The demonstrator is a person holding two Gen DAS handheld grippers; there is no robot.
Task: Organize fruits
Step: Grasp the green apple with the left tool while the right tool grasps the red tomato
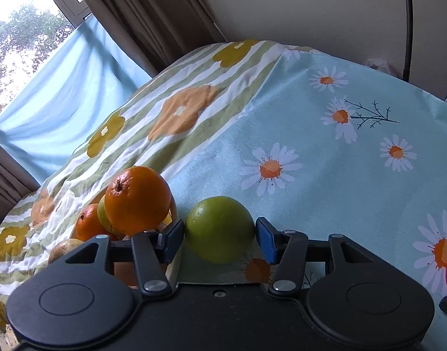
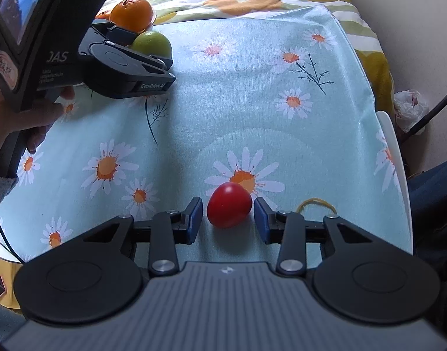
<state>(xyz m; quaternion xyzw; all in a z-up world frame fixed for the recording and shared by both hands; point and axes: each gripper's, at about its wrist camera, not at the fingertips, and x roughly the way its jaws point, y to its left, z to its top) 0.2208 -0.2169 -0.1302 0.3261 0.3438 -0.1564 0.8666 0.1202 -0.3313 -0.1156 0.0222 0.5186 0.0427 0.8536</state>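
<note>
A green apple (image 1: 219,228) rests on the daisy tablecloth (image 1: 326,161), and my left gripper (image 1: 219,238) is shut on it, both blue pads against its sides. In the right wrist view the green apple (image 2: 153,44) sits in the same left gripper (image 2: 141,47), next to the fruit pile. Just left of it, an orange (image 1: 137,200) tops a pile of fruit in a mostly hidden container. A red fruit (image 2: 229,204) lies between the pads of my right gripper (image 2: 228,219), with a thin gap on each side.
A yellow rubber band (image 2: 317,203) lies right of the red fruit. A person's hand (image 2: 24,117) holds the left gripper. The table's right edge meets a white curved rim (image 2: 393,146), with a plastic bag (image 2: 410,108) beyond. A striped flowered cloth (image 1: 179,111) covers the far side.
</note>
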